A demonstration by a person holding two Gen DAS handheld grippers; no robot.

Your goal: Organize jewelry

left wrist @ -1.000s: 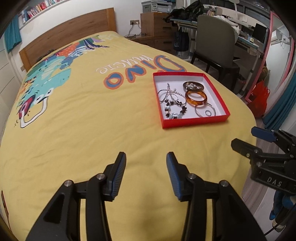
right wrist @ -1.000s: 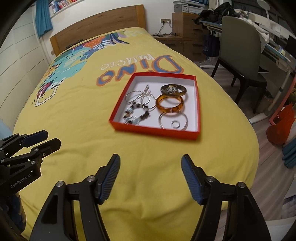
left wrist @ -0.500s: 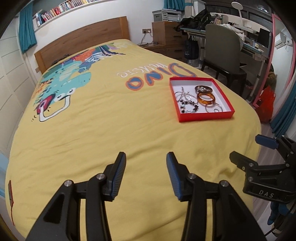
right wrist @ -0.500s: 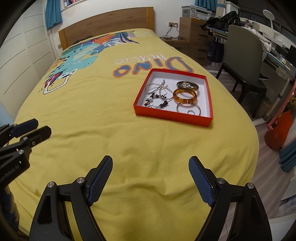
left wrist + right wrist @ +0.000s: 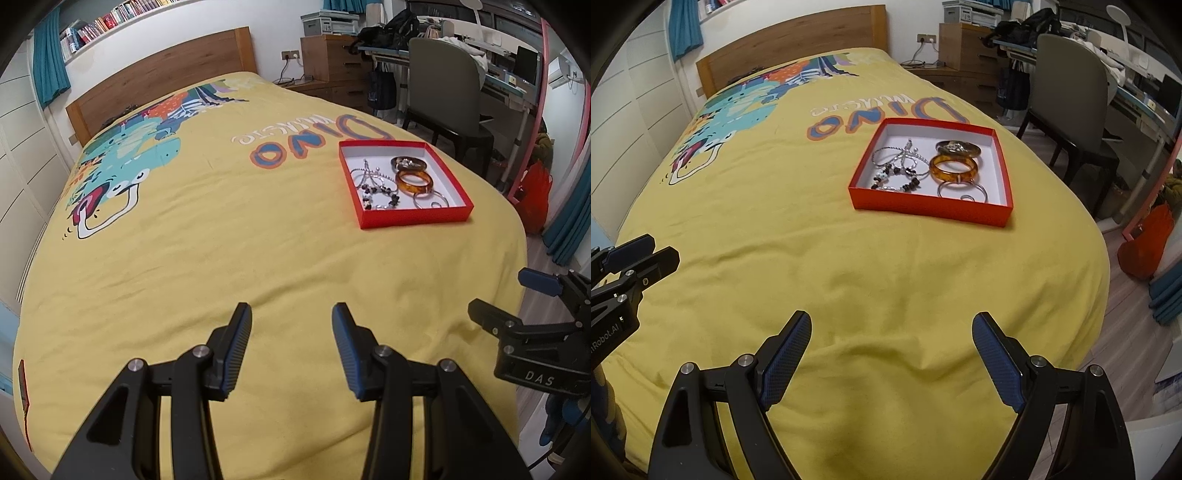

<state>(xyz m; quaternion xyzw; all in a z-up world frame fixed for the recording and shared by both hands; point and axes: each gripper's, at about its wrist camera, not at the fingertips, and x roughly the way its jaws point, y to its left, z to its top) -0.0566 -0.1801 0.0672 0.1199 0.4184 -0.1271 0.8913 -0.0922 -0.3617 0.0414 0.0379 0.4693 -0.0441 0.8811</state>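
A shallow red box [image 5: 413,220] [image 5: 929,211] lies on the yellow bedspread at the right side of the bed. In it are an amber bangle [image 5: 414,182] [image 5: 953,168], a dark oval bangle [image 5: 958,148], silver chains [image 5: 897,157], a dark beaded bracelet [image 5: 895,181] and thin silver rings [image 5: 962,191]. My left gripper [image 5: 291,321] is open and empty, low over the near bedspread, well short of the box. My right gripper [image 5: 892,326] is wide open and empty, also near the foot of the bed. Each gripper shows in the other's view.
The bed has a wooden headboard [image 5: 162,77] at the far end. A grey chair [image 5: 1071,96], a desk and a wooden drawer unit [image 5: 328,55] stand to the right. A red bag [image 5: 1145,243] sits on the floor past the bed's right edge.
Both grippers have pulled back and risen from the box, which now looks smaller and farther. The right gripper's jaws have opened wider. The jewelry has not moved.
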